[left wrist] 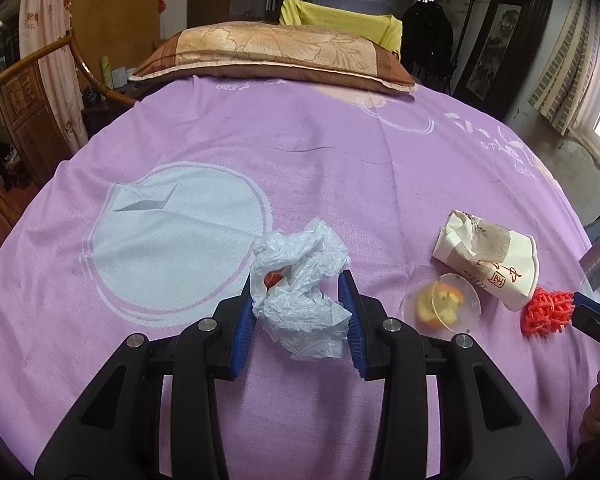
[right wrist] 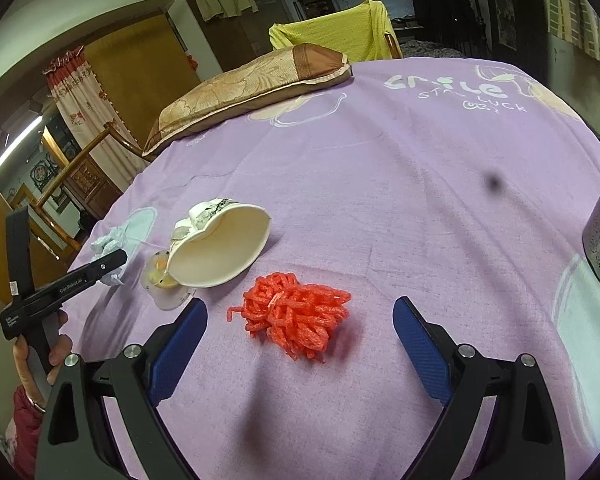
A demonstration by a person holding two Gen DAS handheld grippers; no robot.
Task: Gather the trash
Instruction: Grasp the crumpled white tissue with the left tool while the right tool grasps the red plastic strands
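crumpled white plastic bag (left wrist: 304,300), lower centre of left wrist view, clamped between left gripper (left wrist: 300,316) jaws | right gripper (right wrist: 300,344) jaws wide apart around red foam net (right wrist: 296,316) lying on bed sheet (right wrist: 400,184) | crushed paper cup (right wrist: 220,252) and clear lid (right wrist: 166,280) upper left of the net, touching each other

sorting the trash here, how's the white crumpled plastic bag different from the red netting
The white crumpled plastic bag is pale, thin film; the red netting is a bright mesh bundle. The left gripper is shut on the bag; the netting lies free between the open fingers of the right gripper. Both are scrunched scraps on the purple bedsheet.
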